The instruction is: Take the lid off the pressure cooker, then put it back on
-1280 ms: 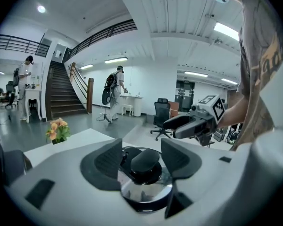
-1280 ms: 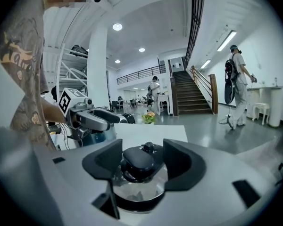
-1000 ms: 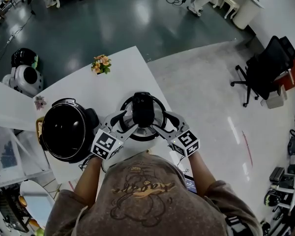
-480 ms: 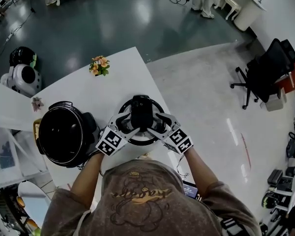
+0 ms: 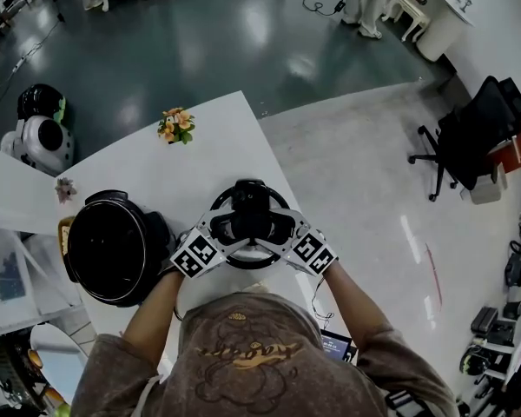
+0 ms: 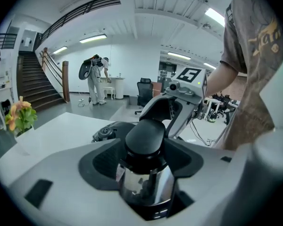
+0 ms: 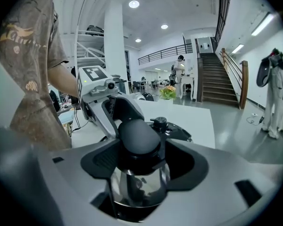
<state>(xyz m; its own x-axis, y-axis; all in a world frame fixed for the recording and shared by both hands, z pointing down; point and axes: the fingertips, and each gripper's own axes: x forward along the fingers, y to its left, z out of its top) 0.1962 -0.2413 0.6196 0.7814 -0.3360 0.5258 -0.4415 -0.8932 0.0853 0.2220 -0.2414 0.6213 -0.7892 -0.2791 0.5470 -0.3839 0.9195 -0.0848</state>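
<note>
head view, one pot (image 5: 95, 259), one lid (image 5: 282, 205), left gripper (image 5: 230, 227), right gripper (image 5: 275, 227), both just opened round handle (image 5: 250, 203)

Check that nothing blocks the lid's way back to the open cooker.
Nothing visible does. The lid sits on the table close beside the open cooker. Only the left gripper reaches across the gap between them. It and the right gripper each have the lid's knob between jaws that have just been opening.

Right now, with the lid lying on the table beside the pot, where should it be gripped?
Likely the black knob at the middle of the lid, taken from its left and right sides: it stands upright above the low round top.
</note>
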